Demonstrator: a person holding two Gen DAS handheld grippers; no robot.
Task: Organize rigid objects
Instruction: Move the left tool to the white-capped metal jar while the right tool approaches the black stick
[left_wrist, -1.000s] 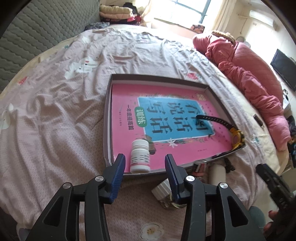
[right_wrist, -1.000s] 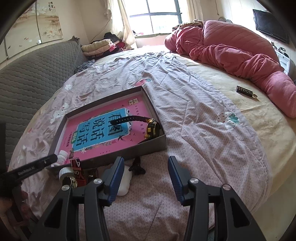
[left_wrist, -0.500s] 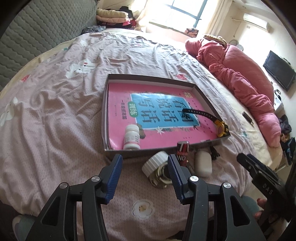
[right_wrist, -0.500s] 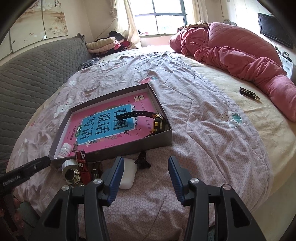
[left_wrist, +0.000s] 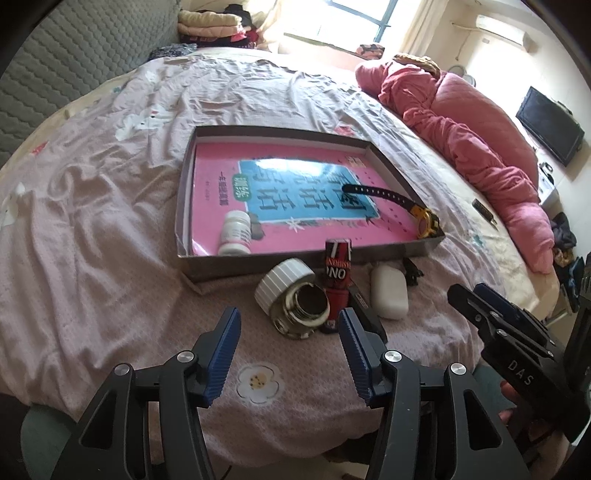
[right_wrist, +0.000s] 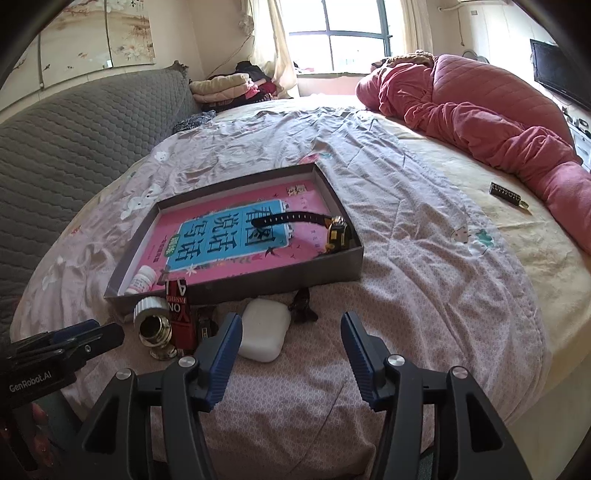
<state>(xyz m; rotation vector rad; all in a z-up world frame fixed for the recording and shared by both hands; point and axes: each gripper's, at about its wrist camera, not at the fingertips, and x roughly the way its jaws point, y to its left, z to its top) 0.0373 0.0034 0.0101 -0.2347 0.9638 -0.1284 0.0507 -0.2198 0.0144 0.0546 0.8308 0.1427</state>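
Note:
A grey shallow box on the bed holds a pink book, a white pill bottle and a black-and-yellow watch. In front of the box lie a white-capped gold jar, a red tube, a white case and a small black clip. My left gripper is open and empty, just short of the jar. My right gripper is open and empty, just right of the white case.
The bed carries a wrinkled pink sheet. A pink quilt is piled at the far right. A small dark tag lies on the yellow sheet. A grey headboard stands at left. Folded clothes sit by the window.
My left gripper has pulled back from the box, so the jar, red tube and white case now lie ahead of it. My right gripper has drawn back slightly. Both stayed open.

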